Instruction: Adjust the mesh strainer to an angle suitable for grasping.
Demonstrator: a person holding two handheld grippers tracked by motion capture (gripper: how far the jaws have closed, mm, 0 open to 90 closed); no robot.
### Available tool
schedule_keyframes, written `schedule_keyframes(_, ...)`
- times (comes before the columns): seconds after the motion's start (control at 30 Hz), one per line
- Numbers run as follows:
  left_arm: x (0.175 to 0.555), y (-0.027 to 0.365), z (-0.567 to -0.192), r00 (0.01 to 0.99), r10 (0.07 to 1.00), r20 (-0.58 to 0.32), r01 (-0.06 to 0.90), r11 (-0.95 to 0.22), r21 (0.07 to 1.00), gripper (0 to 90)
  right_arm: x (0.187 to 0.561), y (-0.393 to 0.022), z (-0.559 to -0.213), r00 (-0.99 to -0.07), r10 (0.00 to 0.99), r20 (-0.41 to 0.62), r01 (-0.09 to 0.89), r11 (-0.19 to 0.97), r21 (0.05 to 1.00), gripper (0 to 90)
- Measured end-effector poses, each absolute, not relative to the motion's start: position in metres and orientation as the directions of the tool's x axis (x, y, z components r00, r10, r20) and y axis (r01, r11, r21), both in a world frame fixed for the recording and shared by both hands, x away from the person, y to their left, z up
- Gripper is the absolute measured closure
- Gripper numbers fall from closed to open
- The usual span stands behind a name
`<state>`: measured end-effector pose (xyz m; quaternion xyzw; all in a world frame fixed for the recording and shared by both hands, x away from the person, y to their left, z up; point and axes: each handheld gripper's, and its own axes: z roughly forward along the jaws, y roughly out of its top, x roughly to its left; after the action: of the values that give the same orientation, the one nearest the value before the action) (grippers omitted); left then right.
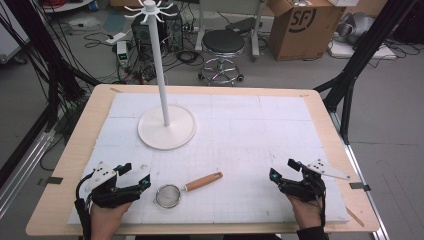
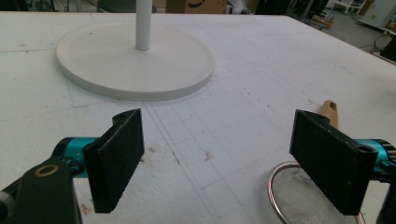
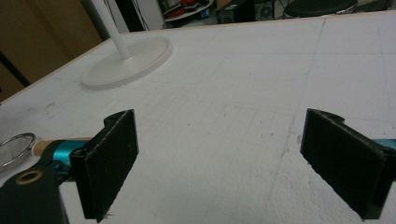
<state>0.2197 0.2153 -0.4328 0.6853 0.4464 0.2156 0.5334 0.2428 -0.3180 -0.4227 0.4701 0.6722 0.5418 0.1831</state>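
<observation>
I'm seeing both grippers sitting low at the near edge of the white mat (image 1: 240,150), one on each side. Left gripper (image 1: 136,176) is resting with its jaws spread wide and nothing between them; in the left gripper view (image 2: 212,161) there's only bare mat in the gap. Right gripper (image 1: 284,170) is likewise released, jaws wide apart and gripping nothing, confirmed in the right gripper view (image 3: 219,161).

The strainer (image 1: 176,192) is lying flat on the mat near the front edge, just beside the left gripper, on the side toward the right one. Its mesh bowl is pointing toward the person and the wooden handle (image 1: 204,181) is angling away toward the table centre. In the left gripper view the mesh rim (image 2: 299,196) is peeking out from under one jaw, not touching the pads as far as I can tell. In the right gripper view the strainer (image 3: 16,148) is showing at the far left edge, well apart from that gripper.

The white hook stand (image 1: 166,127) is standing upright behind the strainer, well apart from both grippers.
</observation>
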Motion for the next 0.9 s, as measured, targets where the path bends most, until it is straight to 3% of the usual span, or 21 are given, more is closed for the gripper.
schedule_keyframes(0.23,0.219,0.213,-0.433,0.518,0.837,-0.175,0.376,-0.039,0.926,18.5,0.243,-0.314,-0.422,-0.502,0.821,0.273,0.444,-0.026,0.896,16.6)
schedule_keyframes(0.3,0.219,0.213,-0.433,0.518,0.838,-0.17,0.375,-0.044,0.926,18.5,0.243,-0.312,-0.422,-0.505,0.817,0.279,0.45,-0.026,0.892,37.9)
schedule_keyframes(0.33,0.219,0.212,-0.434,0.519,0.837,-0.172,0.375,-0.042,0.926,18.5,0.244,-0.311,-0.422,-0.506,0.817,0.276,0.452,-0.021,0.892,42.1)
schedule_keyframes(0.7,0.218,0.212,-0.434,0.518,0.838,-0.171,0.373,-0.042,0.927,18.7,0.254,-0.283,-0.425,-0.577,0.77,0.271,0.512,0.083,0.855,76.7)
schedule_keyframes(0.9,0.216,0.212,-0.433,0.518,0.839,-0.167,0.366,-0.041,0.93,18.7,0.262,-0.266,-0.429,-0.601,0.742,0.297,0.556,0.121,0.823,89.2)
